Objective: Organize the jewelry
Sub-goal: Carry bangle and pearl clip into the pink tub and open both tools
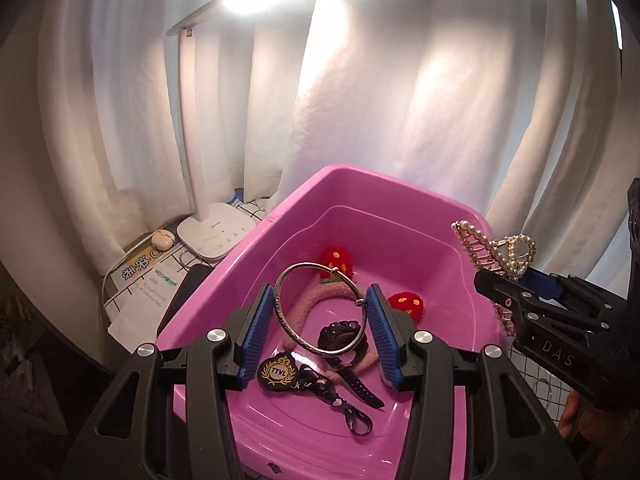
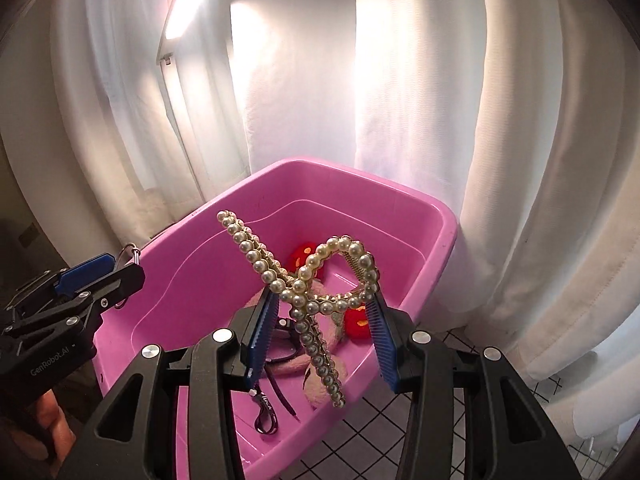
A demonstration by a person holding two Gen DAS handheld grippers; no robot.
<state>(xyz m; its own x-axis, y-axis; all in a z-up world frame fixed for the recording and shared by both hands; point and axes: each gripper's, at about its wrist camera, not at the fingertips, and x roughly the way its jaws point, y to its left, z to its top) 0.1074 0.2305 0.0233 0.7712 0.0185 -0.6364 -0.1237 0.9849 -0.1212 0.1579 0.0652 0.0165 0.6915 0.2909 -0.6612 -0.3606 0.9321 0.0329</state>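
Left gripper (image 1: 322,328) is gripping a silver bangle (image 1: 320,310) between its blue fingers (image 1: 256,334), holding it above the pink tub (image 1: 400,216). Right gripper (image 2: 320,332) is clamping a pearl hair claw (image 2: 304,280) over the tub's near right edge. Lying in the tub: fuzzy pink headband (image 1: 340,294) with red pom-poms (image 1: 406,306), black watch (image 1: 344,334), a TTVL badge (image 1: 277,372) on a clip strap. White desk lamp (image 1: 216,236) is standing left of the tub.
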